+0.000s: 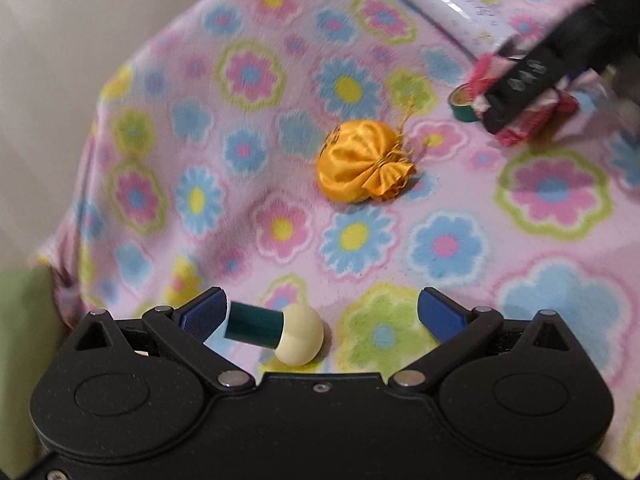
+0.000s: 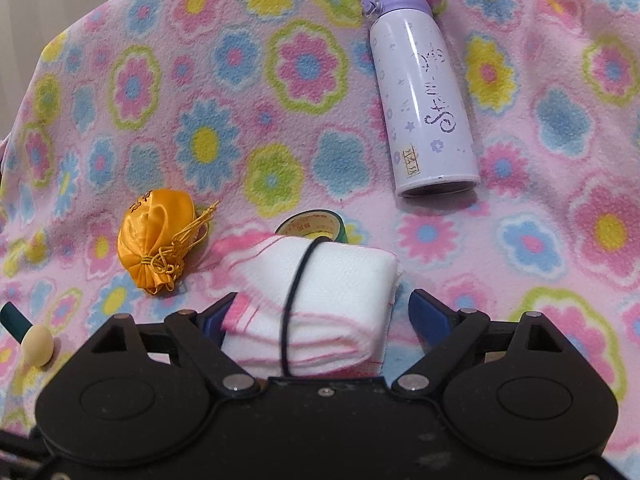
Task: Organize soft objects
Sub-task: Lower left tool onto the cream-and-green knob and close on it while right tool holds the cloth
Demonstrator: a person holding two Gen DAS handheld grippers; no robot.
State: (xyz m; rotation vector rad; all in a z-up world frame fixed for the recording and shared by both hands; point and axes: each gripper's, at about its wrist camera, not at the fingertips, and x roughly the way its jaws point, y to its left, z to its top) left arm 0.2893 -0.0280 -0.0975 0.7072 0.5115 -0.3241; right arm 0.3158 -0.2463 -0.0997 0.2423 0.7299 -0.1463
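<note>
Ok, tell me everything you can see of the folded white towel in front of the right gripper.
The folded white towel looks like soft waffle-textured cloth with pink edging, folded into several layers and bound by a thin black elastic band around its middle. It lies flat on the flowered blanket, between the right gripper's open blue pads; whether the left pad touches its edge is unclear, the right pad stands apart. A green tape roll sits just behind it.

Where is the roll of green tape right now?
In the right wrist view the green tape lies on the flowered blanket just behind the folded white cloth, between the yellow pouch on its left and the purple bottle on its right.
</note>
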